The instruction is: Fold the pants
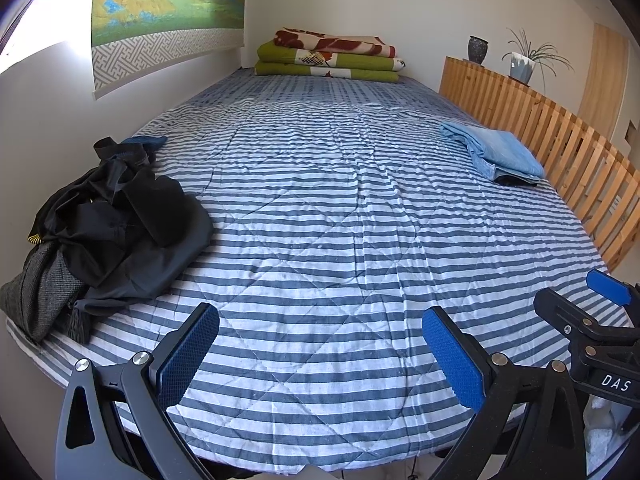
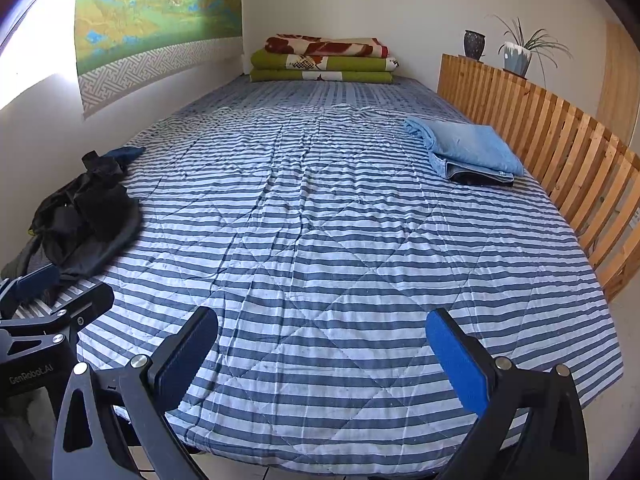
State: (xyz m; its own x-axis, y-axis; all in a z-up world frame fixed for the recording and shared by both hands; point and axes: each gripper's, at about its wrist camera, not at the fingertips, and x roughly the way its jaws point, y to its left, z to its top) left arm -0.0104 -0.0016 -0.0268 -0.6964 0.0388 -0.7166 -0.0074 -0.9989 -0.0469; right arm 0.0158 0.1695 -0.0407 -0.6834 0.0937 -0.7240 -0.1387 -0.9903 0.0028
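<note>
Black pants [image 1: 120,224] heaped at nine o'clock on striped bed [image 1: 320,220], blue folded pants [image 1: 496,152] at two; left tool [image 1: 320,356], right tool [image 2: 322,360] both released, empty.

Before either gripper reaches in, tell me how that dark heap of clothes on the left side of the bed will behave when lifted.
The dark clothes heap looks floppy: it lies crumpled in loose folds, so it will likely sag and trail. Several garments seem tangled, so one pinch may drag others along. The black fabric looks smooth and slightly shiny, possibly slippery. Both the left gripper and right gripper hang open, short of it.
</note>
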